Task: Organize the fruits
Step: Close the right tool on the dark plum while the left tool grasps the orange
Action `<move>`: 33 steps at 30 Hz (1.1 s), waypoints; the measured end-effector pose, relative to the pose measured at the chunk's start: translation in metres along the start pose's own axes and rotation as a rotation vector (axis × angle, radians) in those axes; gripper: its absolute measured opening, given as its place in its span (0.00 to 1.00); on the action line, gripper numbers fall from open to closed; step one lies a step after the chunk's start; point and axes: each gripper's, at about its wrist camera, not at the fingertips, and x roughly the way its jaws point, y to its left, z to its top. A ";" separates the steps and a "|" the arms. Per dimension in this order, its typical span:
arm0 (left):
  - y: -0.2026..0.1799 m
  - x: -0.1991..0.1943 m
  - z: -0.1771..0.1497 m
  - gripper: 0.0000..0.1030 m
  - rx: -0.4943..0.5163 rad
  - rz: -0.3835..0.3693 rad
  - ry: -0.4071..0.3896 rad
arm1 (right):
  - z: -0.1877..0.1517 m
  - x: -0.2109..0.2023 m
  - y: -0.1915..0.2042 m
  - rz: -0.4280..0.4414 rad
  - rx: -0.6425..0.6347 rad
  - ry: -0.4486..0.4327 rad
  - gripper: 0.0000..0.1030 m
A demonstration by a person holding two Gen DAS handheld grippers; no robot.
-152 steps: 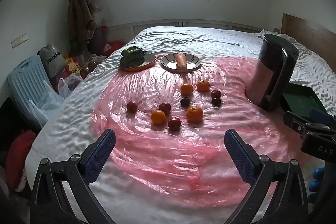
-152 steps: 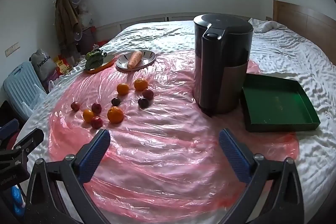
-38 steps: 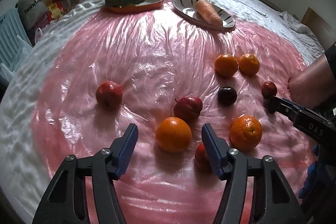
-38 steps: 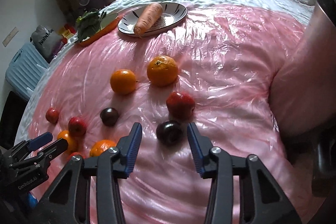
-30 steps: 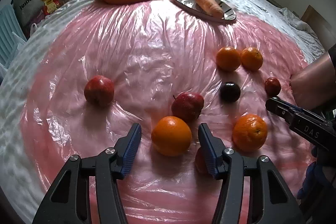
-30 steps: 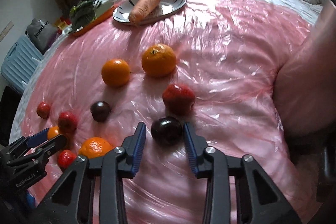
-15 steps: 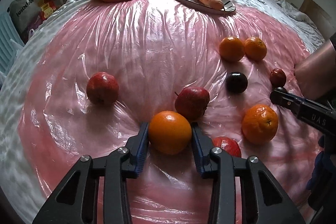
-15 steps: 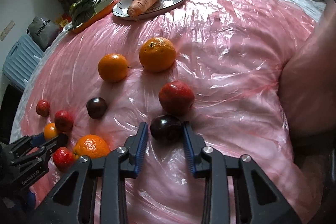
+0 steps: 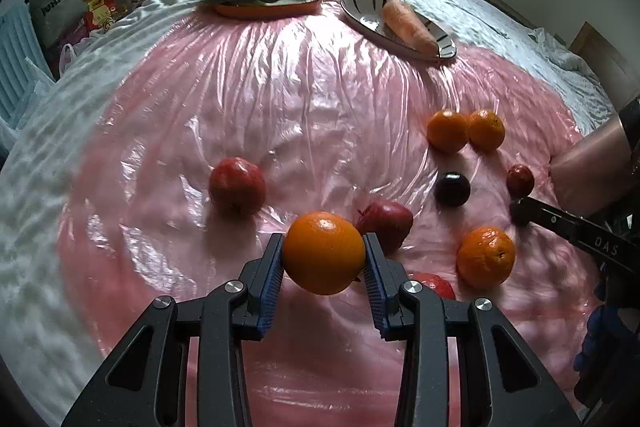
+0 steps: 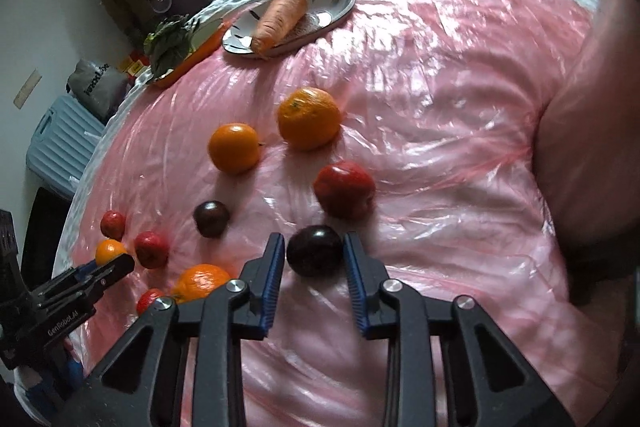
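My left gripper [image 9: 323, 261] is shut on an orange [image 9: 323, 253] and holds it just above the pink plastic sheet [image 9: 280, 107]. My right gripper [image 10: 315, 259] is shut on a dark plum [image 10: 315, 255], also lifted slightly. On the sheet lie several more fruits: red apples [image 9: 237, 185] [image 10: 344, 190], oranges [image 9: 486, 256] [image 10: 309, 123] [image 10: 234, 148] and another dark plum [image 9: 452, 189]. The right gripper shows in the left wrist view [image 9: 520, 213], and the left gripper shows in the right wrist view [image 10: 110, 263].
A plate with a carrot [image 9: 406, 25] and an orange dish [image 9: 280, 11] with leafy greens stand at the far side. A dark kettle [image 10: 592, 131] rises at the right. Bags and a blue case [image 10: 60, 147] lie on the floor left of the bed.
Both grippers have closed on their fruit. The left one has lifted the orange off the sheet; the right one has raised the plum a little.
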 end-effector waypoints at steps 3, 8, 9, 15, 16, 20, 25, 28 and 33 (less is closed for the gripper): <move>-0.001 -0.009 0.004 0.32 -0.005 0.008 -0.010 | 0.004 -0.007 0.007 -0.007 -0.022 -0.006 0.49; -0.003 -0.021 0.008 0.32 0.012 0.022 -0.020 | 0.006 -0.013 0.014 -0.022 -0.052 0.003 0.49; -0.003 -0.023 0.008 0.32 0.009 0.022 -0.021 | 0.005 -0.012 0.012 -0.032 -0.057 0.009 0.50; 0.001 -0.028 0.005 0.33 0.005 0.022 -0.031 | 0.001 0.006 0.004 -0.074 -0.074 0.048 0.50; 0.001 -0.028 0.004 0.32 0.009 0.024 -0.034 | 0.001 0.008 0.004 -0.075 -0.081 0.051 0.50; 0.006 -0.029 0.002 0.32 -0.002 0.025 -0.035 | 0.003 0.015 0.008 -0.074 -0.115 0.067 0.44; 0.010 -0.034 -0.001 0.32 -0.009 0.026 -0.037 | 0.006 0.021 0.010 -0.070 -0.146 0.108 0.41; 0.012 -0.038 -0.002 0.32 -0.016 0.027 -0.040 | 0.008 0.020 0.008 -0.056 -0.140 0.115 0.41; 0.012 -0.046 -0.001 0.33 -0.016 0.029 -0.049 | 0.010 0.008 0.009 -0.048 -0.134 0.083 0.41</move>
